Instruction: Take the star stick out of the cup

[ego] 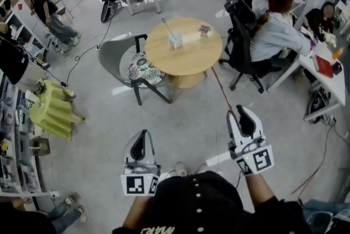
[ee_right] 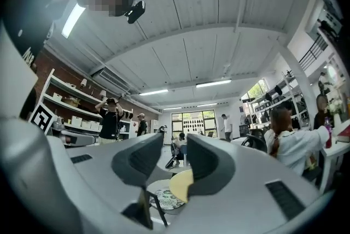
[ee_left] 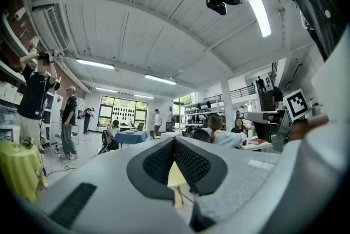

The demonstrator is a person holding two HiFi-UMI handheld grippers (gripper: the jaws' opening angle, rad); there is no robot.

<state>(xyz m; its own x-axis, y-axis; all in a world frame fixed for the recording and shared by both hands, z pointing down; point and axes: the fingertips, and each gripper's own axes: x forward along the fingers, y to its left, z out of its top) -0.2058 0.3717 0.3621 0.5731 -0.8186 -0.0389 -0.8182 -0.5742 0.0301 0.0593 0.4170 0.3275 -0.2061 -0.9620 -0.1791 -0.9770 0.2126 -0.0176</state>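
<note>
round table [ego: 188,60]: mid-floor, well ahead of both grippers
cup [ego: 175,40]: on the round table, toward its far side; star stick [ego: 165,24] in it, leaning left
small item [ego: 204,30]: on the table, right of the cup; possibly a second holder
chair [ego: 116,55]: just left of the table; cushion [ego: 145,70] on its seat
office chair [ego: 239,36]: right of the table; desk [ego: 322,82] beyond it
left gripper [ego: 143,135]; right gripper [ego: 244,111]: side by side, nearest the camera

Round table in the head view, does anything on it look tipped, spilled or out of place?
Nothing stands out. The cup stands upright on the round table, the star stick leaning out of it, no spill visible. A small purplish item sits apart from it.
</note>
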